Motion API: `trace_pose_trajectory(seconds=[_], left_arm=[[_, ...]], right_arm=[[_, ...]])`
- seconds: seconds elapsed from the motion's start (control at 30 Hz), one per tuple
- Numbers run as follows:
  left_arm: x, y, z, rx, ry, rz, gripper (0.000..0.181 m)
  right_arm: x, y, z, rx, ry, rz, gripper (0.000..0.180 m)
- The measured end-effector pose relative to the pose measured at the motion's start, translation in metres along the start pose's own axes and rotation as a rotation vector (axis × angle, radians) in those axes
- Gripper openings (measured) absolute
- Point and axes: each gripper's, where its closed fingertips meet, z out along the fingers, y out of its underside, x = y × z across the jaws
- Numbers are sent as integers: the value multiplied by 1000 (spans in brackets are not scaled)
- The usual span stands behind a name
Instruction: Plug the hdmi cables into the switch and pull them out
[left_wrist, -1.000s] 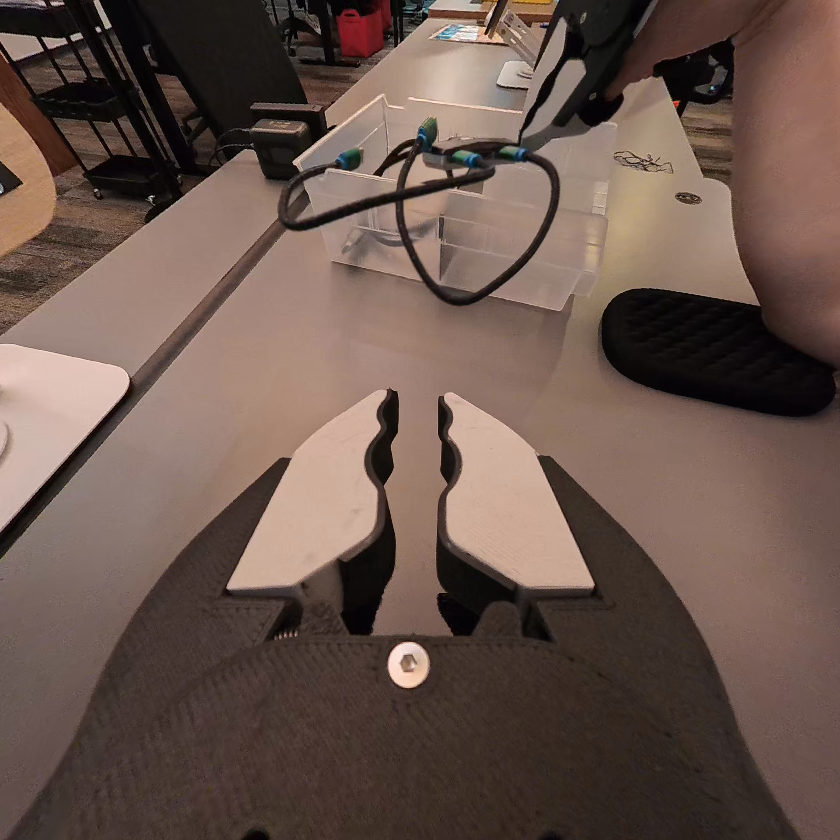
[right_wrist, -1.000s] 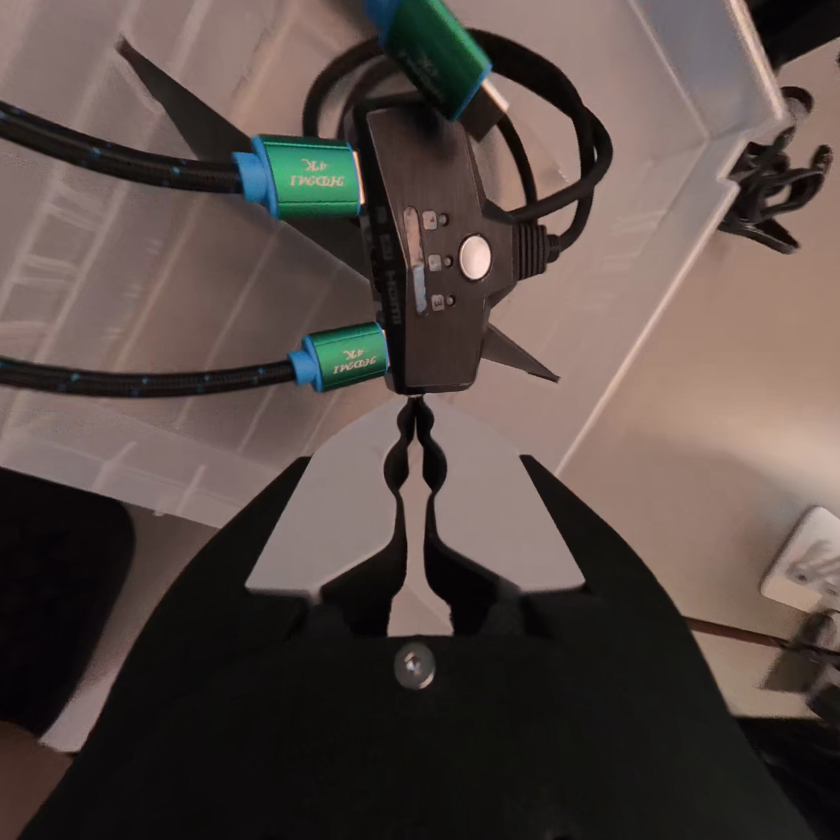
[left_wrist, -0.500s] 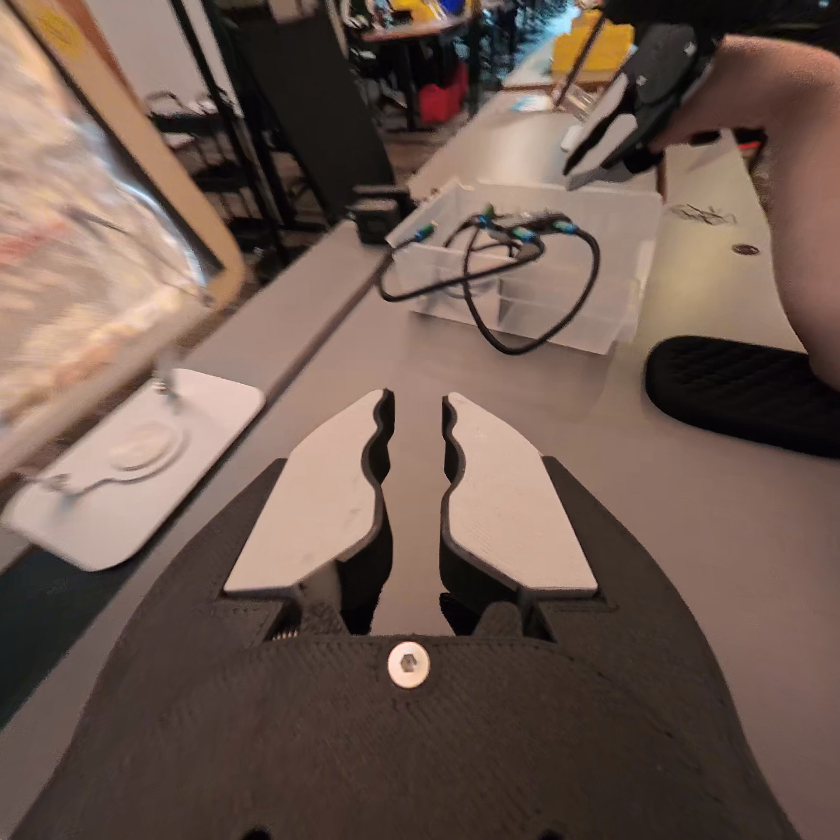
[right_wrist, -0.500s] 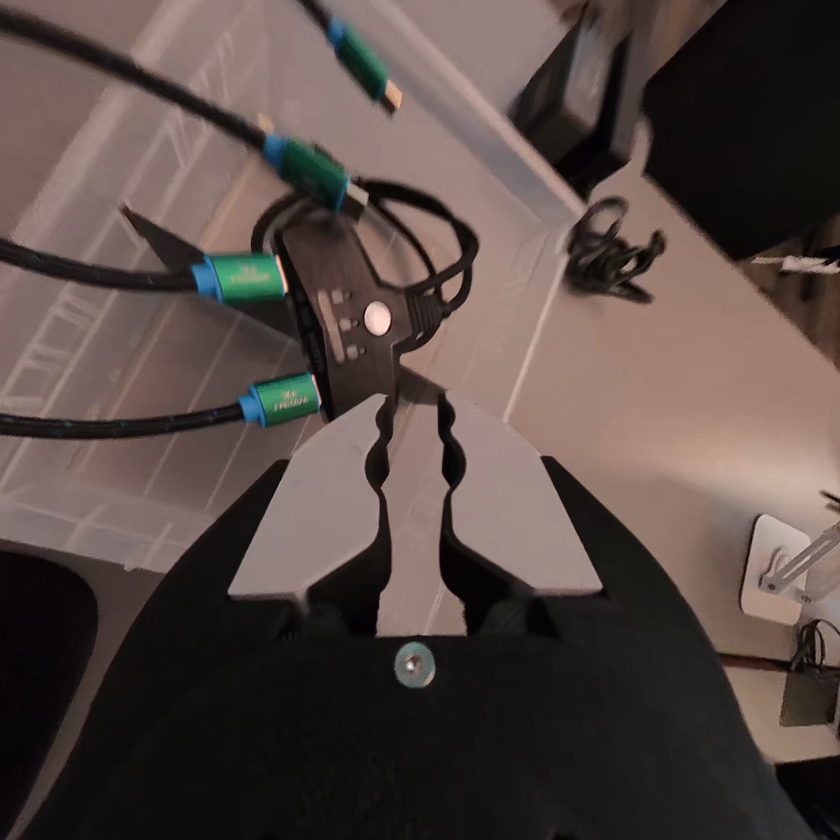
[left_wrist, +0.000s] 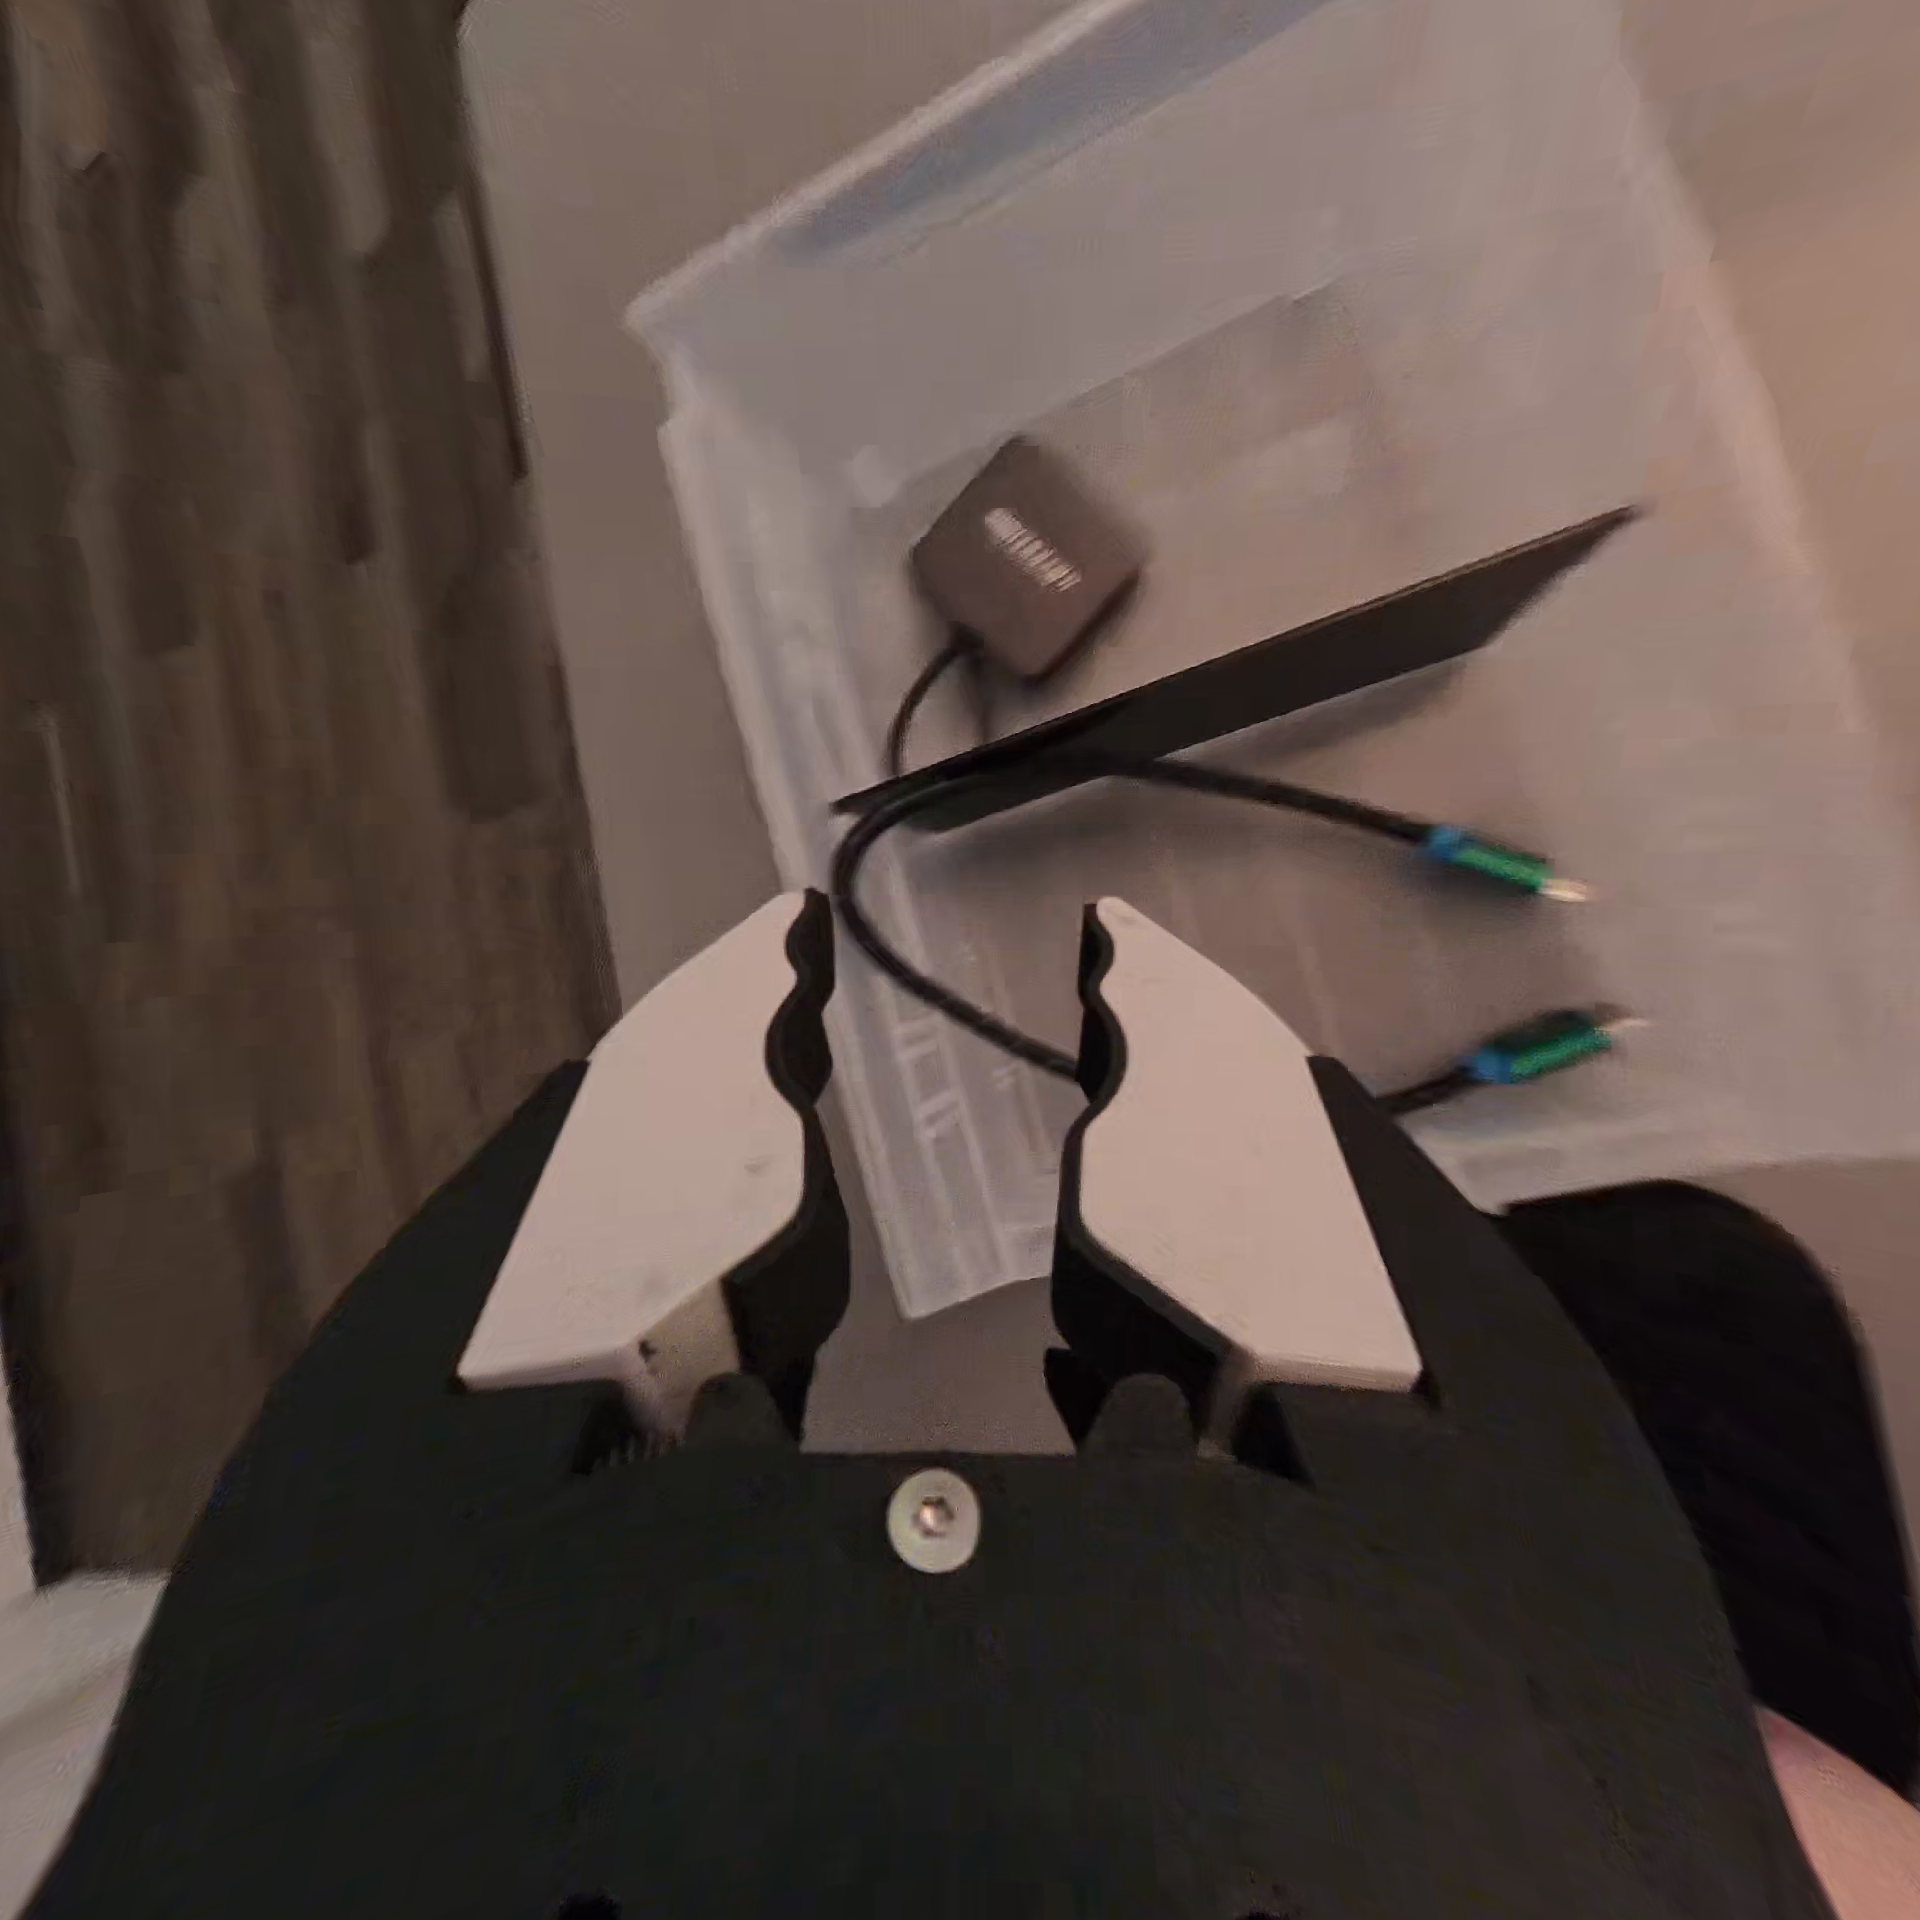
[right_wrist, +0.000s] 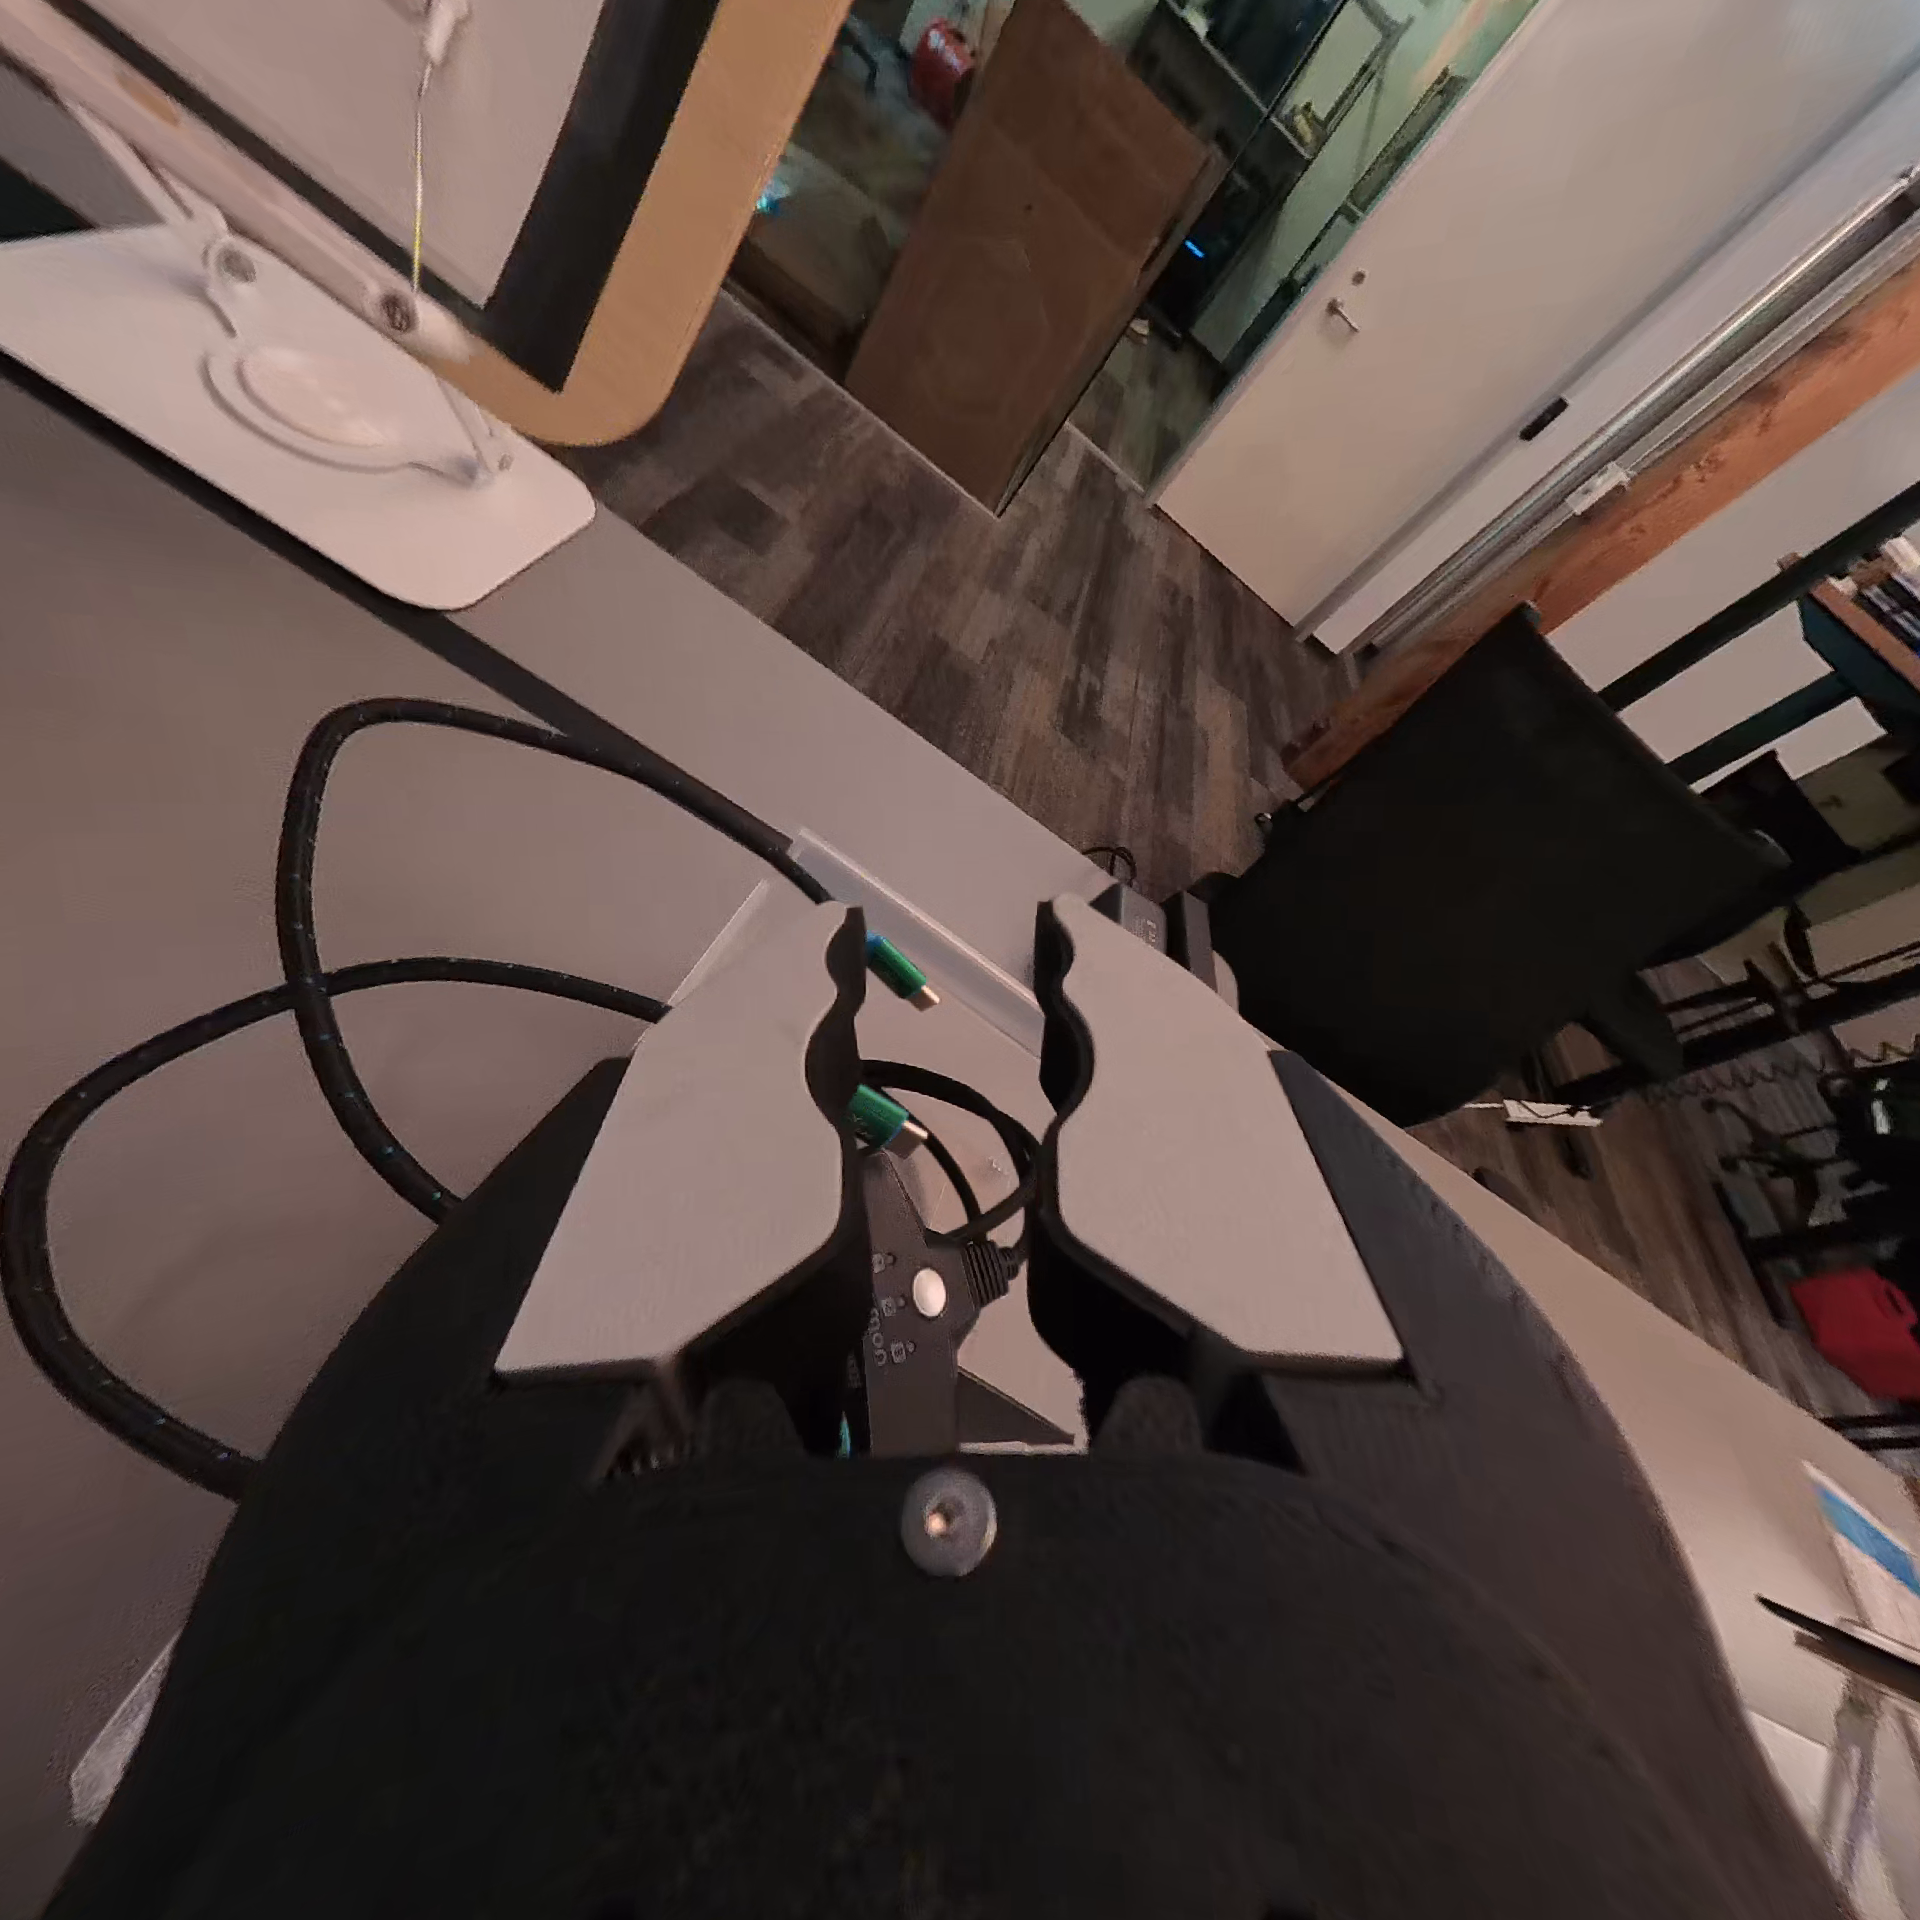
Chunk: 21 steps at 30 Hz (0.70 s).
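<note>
My left gripper (left_wrist: 956, 914) is open and empty, pointing down over the near edge of a clear plastic bin (left_wrist: 935, 1195). A black cable (left_wrist: 935, 997) curves between its fingers without touching them. Two green and blue HDMI plugs (left_wrist: 1486, 868) (left_wrist: 1538, 1049) lie loose in the bin with bare metal tips. My right gripper (right_wrist: 948, 914) is open and empty above the black switch (right_wrist: 914, 1309), which lies in the bin between the finger bases. Two loose green plugs (right_wrist: 896, 966) (right_wrist: 878, 1117) lie beyond it. Whatever is plugged into the switch is hidden by my left finger (right_wrist: 707, 1143).
A black divider (left_wrist: 1247, 686) and a small dark box (left_wrist: 1023, 571) show in the bin. Braided cables (right_wrist: 312, 935) loop over the grey table. A white monitor base (right_wrist: 312, 416) stands at the far left. A black pad (left_wrist: 1714, 1403) lies beside the bin. A black chair (right_wrist: 1455, 883) stands off the table.
My right gripper let go of the switch, opened wide and tilted up. My left gripper opened wider and swung from facing along the table to pointing down over the bin.
</note>
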Motion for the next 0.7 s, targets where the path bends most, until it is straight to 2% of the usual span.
trace_pose_trajectory(seconds=[0.03,0.17,0.3,0.33,0.43,0.57,0.7], left_arm=[[-9,8,9,-22,4,-33,48],[-42,21,44,-50,-40,-120,75],[-49,31,71,-141,-106,-57,77],[-52,32,74,-164,-146,-36,68],[-51,29,75,-186,-178,-5,57],[-53,21,62,-137,-200,-20,41],[-43,14,52,-86,-94,-80,9]], right_arm=[[-4,1,3,-16,2,-24,32],[-18,4,14,-46,-20,-70,32],[-24,5,17,-54,-38,-73,32],[-24,6,17,-56,-40,-75,32],[-22,8,17,-56,-44,-68,32],[-17,8,14,-46,-41,-53,32],[-16,7,10,-36,-46,-50,32]])
